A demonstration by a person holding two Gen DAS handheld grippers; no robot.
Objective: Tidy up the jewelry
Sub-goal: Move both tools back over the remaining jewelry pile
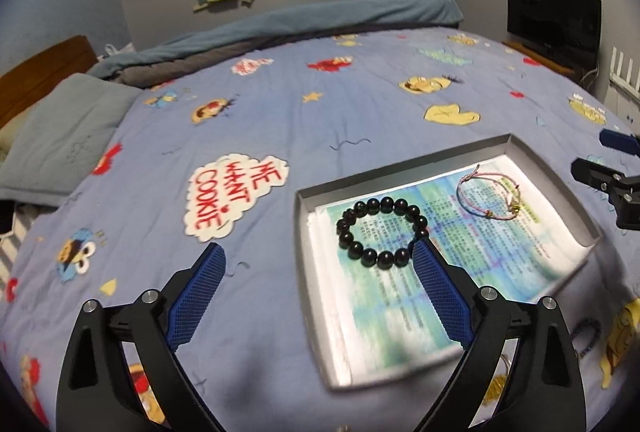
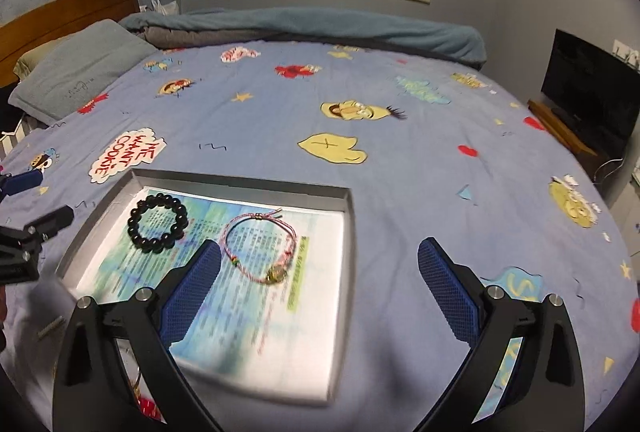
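Both tongs, left (image 1: 316, 264) and right (image 2: 320, 260), spread wide, empty. Beads (image 1: 382, 232) and cord (image 2: 260, 248) inside tray (image 2: 348, 232) on bed. Beads probably rigid, slippery: pinch across one bead. Cord limp, light: pinch at charm.

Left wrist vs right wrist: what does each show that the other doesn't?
Left wrist only: a small dark beaded bracelet on the bedsheet, outside the tray, beside the left tongs, which are open.

Right wrist only: a small metallic piece on the sheet left of the tray, and the open right tongs from behind.

Both: the grey tray lined with printed paper, holding the black bead bracelet and the pink cord bracelet, lying apart.
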